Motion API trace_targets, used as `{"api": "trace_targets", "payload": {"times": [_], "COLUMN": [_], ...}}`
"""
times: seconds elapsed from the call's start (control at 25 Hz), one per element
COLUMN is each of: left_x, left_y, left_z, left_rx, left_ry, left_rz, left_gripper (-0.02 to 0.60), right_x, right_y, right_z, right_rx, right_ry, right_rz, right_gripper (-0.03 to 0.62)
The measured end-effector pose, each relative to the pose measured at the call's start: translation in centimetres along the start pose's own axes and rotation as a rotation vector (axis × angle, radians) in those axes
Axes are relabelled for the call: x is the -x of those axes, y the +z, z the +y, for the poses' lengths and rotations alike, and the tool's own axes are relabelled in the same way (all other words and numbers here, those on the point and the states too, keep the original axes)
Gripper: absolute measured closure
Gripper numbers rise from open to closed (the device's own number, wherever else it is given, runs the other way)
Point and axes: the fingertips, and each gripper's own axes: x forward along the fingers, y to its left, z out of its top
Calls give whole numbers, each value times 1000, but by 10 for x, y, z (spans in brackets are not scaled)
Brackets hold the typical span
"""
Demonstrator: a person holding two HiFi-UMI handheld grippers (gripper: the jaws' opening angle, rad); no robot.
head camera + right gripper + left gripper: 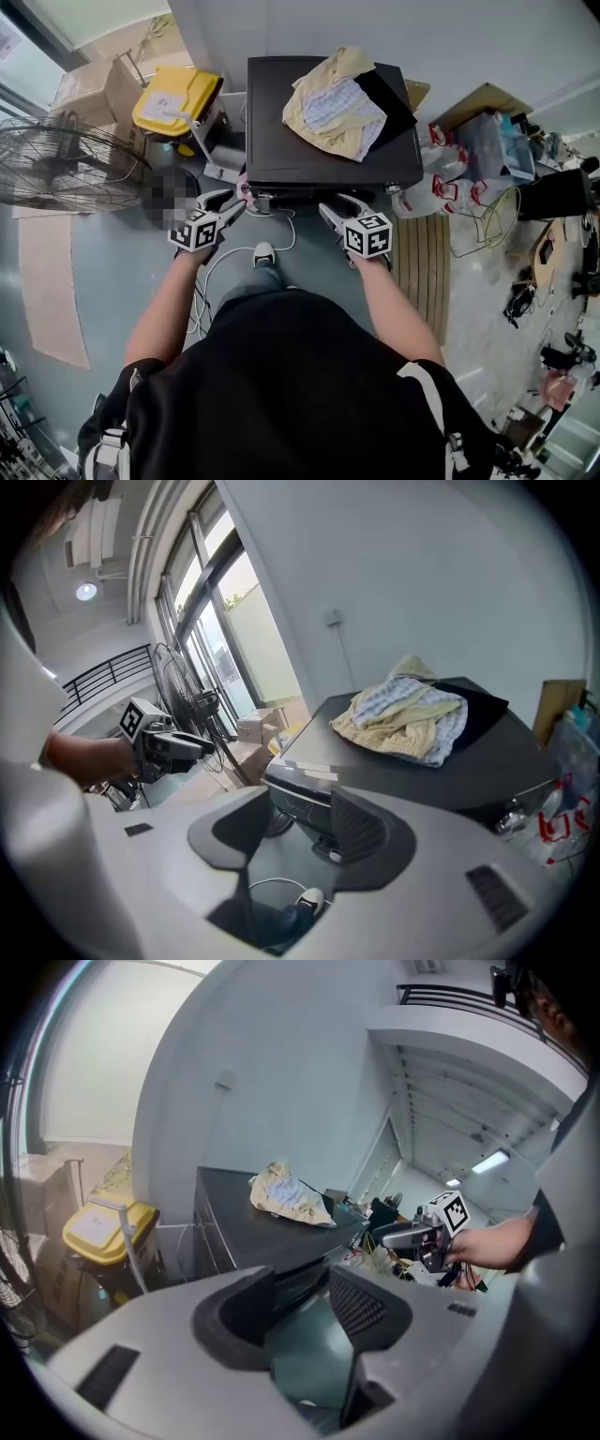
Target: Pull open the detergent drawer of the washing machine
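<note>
The washing machine (328,141) is a dark box with a heap of pale clothes (333,103) on its lid. Its upper front strip (302,778) shows between my right gripper's jaws; I cannot make out the drawer's outline there. My left gripper (238,199) hovers just before the machine's front left corner, open, with nothing between its fingers. The right gripper (336,210) hangs before the front edge further right, also open and empty. In the left gripper view the machine's left side (234,1232) lies beyond the open jaws (305,1296), with the right gripper (412,1235) off to the right.
A yellow-lidded bin (175,97) and a standing fan (66,164) are left of the machine. Bags (441,187) and a slatted mat (422,267) lie on its right. A white cable (272,230) runs over the floor by my shoe (264,253).
</note>
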Motion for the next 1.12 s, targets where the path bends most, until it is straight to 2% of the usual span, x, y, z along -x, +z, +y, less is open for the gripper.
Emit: {"api": "trace_targets", "payload": {"times": [0.4, 1.12], "left_x": [-22, -49], "left_y": [-13, -42], "left_z": [12, 46], "left_rx": [16, 33], "left_ry": [-23, -21], "left_rz": [55, 146], "left_gripper": [393, 394], "right_x": [-25, -62], "right_y": [-14, -37], "right_z": [-9, -29], "right_rx": [-22, -53], "right_ry": [2, -12], "right_rz": [53, 127], "right_gripper": [387, 390]}}
